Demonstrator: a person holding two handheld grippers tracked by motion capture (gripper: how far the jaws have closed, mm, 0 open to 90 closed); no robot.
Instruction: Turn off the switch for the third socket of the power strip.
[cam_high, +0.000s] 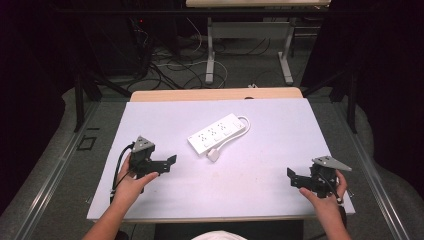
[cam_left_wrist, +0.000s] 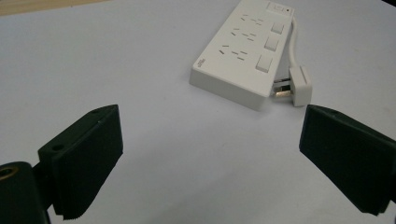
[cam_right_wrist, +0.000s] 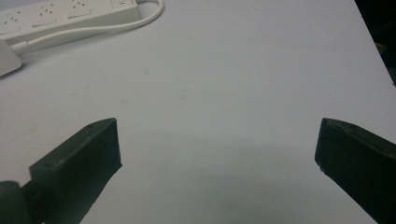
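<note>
A white power strip (cam_high: 218, 133) lies at an angle in the middle of the white tabletop (cam_high: 165, 120), its cable looped back so that the plug (cam_high: 213, 155) rests beside its near end. My left gripper (cam_high: 170, 164) is held low at the left, open and holding nothing, pointing toward the strip. My right gripper (cam_high: 292, 178) sits at the front right, open and holding nothing too. In the left gripper view the strip (cam_left_wrist: 245, 51) and plug (cam_left_wrist: 299, 84) lie ahead of the wide-apart jaws. In the right gripper view the strip (cam_right_wrist: 60, 14) and cable (cam_right_wrist: 116, 25) lie far ahead at top left.
A wooden edge (cam_high: 215, 94) shows along the table's far side. Beyond it stand another desk's metal legs (cam_high: 210, 55) and tangled floor cables (cam_high: 170, 70). The table's right edge (cam_right_wrist: 373, 42) lies near my right gripper.
</note>
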